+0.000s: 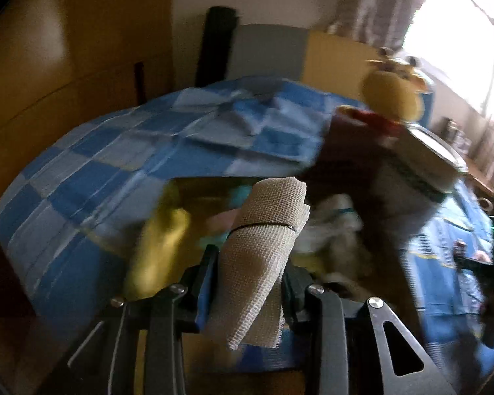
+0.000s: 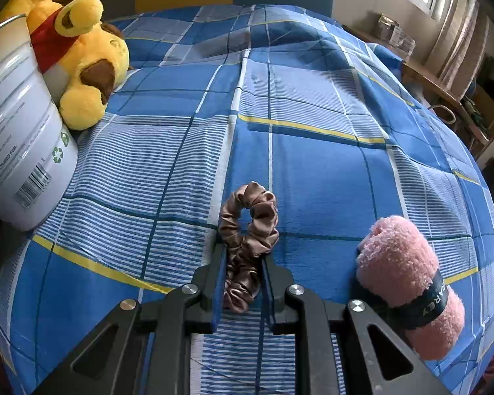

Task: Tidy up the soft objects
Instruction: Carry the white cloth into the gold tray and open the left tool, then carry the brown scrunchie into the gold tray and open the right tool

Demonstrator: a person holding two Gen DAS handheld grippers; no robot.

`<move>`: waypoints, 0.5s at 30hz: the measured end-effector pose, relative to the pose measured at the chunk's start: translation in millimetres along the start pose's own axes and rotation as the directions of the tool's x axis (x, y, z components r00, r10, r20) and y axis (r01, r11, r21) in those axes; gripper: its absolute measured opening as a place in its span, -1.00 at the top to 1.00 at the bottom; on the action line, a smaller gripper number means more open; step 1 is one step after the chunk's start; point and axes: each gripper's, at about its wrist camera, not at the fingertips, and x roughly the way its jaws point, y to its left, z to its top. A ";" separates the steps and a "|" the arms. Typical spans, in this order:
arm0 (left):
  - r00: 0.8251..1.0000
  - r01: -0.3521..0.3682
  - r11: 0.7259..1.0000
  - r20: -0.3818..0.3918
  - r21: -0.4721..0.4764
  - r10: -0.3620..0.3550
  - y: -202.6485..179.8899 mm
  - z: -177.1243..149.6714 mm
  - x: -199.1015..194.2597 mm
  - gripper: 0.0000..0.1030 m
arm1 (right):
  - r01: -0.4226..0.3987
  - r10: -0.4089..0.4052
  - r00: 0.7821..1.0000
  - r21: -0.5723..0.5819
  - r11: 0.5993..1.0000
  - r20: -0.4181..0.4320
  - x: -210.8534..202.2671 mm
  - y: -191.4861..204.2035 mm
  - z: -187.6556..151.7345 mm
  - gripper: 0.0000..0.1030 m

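My left gripper (image 1: 248,253) is shut on a beige rolled bandage (image 1: 263,230) and holds it above a blurred heap of soft items: a yellow piece (image 1: 161,233) and a white cloth (image 1: 329,227). The view is motion-blurred. My right gripper (image 2: 243,253) is shut on a brown satin scrunchie (image 2: 248,223), low over the blue checked bedspread (image 2: 313,98). A rolled pink towel (image 2: 408,279) with a dark band lies on the bed just right of the right gripper.
A yellow plush bear (image 2: 82,52) leans against a white tin can (image 2: 19,125) at the left of the right wrist view; both also show in the left wrist view (image 1: 392,95). A wooden wardrobe (image 1: 66,65) stands left; shelves and a window (image 2: 444,42) are right.
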 end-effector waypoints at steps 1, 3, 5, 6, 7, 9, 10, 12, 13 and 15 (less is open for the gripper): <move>1.000 -0.007 1.000 -0.009 -0.003 0.007 6.0 -2.0 2.2 0.30 | -0.002 0.002 1.000 0.007 1.000 -0.001 0.1 -0.8 0.3 0.65; 0.999 -0.029 1.000 -0.036 -0.008 0.029 19.7 -8.5 7.6 0.26 | -0.008 0.008 1.000 0.025 1.000 -0.006 0.6 -3.1 1.6 0.66; 0.997 -0.046 0.999 -0.057 -0.006 0.046 30.1 -16.3 13.0 0.22 | -0.017 0.018 1.000 0.048 0.999 -0.023 0.7 -5.4 4.8 0.70; 0.997 -0.049 0.999 -0.064 -0.008 0.049 34.3 -18.9 15.6 0.13 | -0.020 0.022 0.999 0.058 0.998 -0.035 1.2 -6.4 7.0 0.72; 0.996 -0.045 0.999 -0.074 -0.010 0.044 37.9 -22.0 17.6 0.06 | -0.024 0.027 0.998 0.071 0.997 -0.050 1.9 -7.8 10.4 0.73; 0.996 -0.044 0.999 -0.075 -0.011 0.043 41.2 -25.9 18.6 -0.28 | -0.029 0.038 0.996 0.107 0.994 -0.076 2.4 -11.5 22.1 0.76; 0.997 -0.042 0.999 -0.070 -0.010 0.041 42.4 -27.5 17.9 -0.33 | -0.031 0.041 0.996 0.121 0.992 -0.077 0.9 -12.3 29.8 0.76; 0.998 -0.032 0.999 -0.062 -0.014 0.031 43.7 -27.8 17.2 -0.48 | -0.029 0.038 0.997 0.138 0.990 -0.060 -7.3 -12.2 51.9 0.76; 0.998 -0.027 0.999 -0.059 -0.019 0.026 44.9 -27.3 16.6 -0.51 | -0.027 0.035 0.998 0.141 0.990 -0.049 -12.5 -10.7 64.7 0.76; 0.999 -0.018 1.000 -0.051 -0.023 0.017 46.9 -24.5 15.9 -0.57 | -0.021 0.023 1.000 0.144 0.989 -0.014 -27.0 -4.5 96.1 0.76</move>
